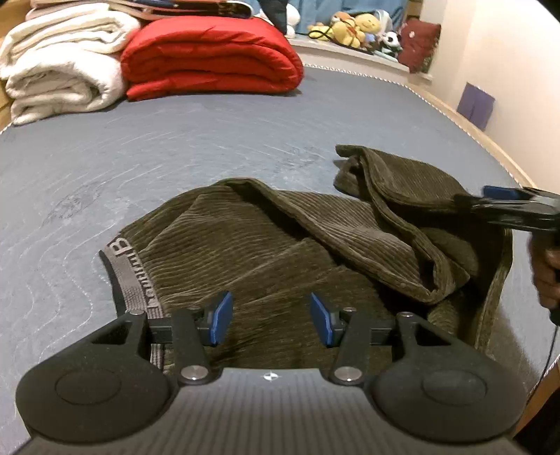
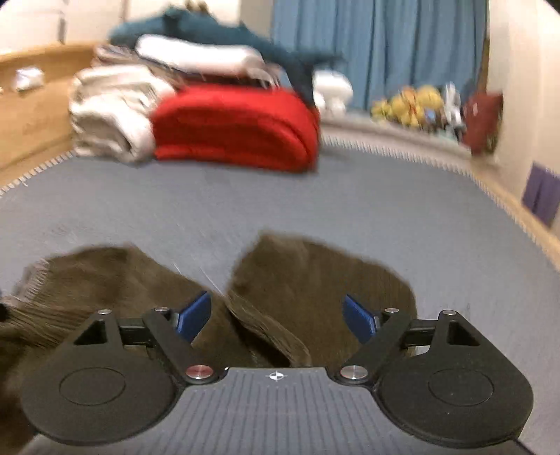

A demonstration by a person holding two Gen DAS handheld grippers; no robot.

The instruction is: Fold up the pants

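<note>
Olive-brown corduroy pants (image 1: 280, 245) lie bunched on the grey mattress (image 1: 157, 157), grey waistband (image 1: 122, 276) at the left, a leg end folded back toward the far right. My left gripper (image 1: 271, 320) hovers open over the waist part, its blue pads (image 1: 220, 318) apart with nothing pinched. In the left wrist view the right gripper (image 1: 504, 199) comes in from the right edge over the folded leg. In the blurred right wrist view my right gripper (image 2: 276, 316) stands wide open above the pants (image 2: 315, 280), nothing gripped between its pads (image 2: 358, 318).
A folded red quilt (image 1: 210, 59) and rolled white blankets (image 1: 59, 63) sit at the mattress's far left. Stuffed toys (image 1: 353, 28) and a dark red cushion (image 1: 418, 43) line a ledge at the back right. A wall (image 1: 507, 70) runs along the right edge. A hand (image 1: 546, 273) holds the right gripper.
</note>
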